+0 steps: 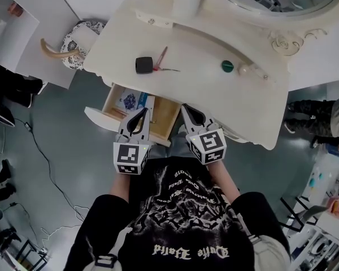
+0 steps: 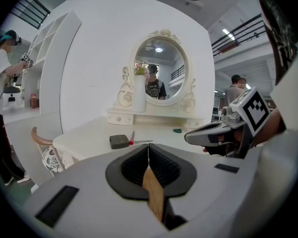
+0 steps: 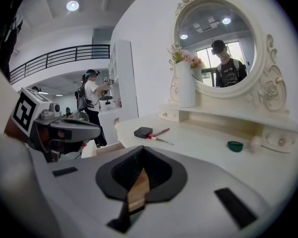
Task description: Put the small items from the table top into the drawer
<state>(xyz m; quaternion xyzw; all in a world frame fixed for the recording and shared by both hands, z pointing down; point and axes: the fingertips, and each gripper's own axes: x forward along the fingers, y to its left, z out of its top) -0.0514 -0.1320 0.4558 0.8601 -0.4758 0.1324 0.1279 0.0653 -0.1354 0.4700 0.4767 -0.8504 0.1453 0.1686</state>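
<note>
Both grippers are held low at the front of the open drawer (image 1: 101, 119). The left gripper (image 1: 141, 113) has its jaws together with nothing between them. The right gripper (image 1: 187, 109) is likewise closed and empty.

Not yet stowed, on the dressing table (image 1: 214, 100):
- black box (image 1: 144, 65)
- red-handled tool (image 1: 161, 61), just beside the box
- green cap (image 1: 227, 66)
- pale round item (image 1: 246, 69), near the cap

Risks, as judged:
- The thin, flat tool may be pushed along rather than pinched.
- The round item may be rolled away if nudged.
- The drawer may be knocked during a reach.

- Oval mirror (image 2: 159, 66): framed in ornate cream scrollwork.
- White vase (image 2: 139, 94): stood upright just beside the mirror's left edge, with flowers (image 2: 140, 69) held in it.
- Patterned chair (image 1: 79, 38): seen from above.
- Black cable (image 1: 45, 158): trailed across the grey floor (image 1: 85, 151).
</note>
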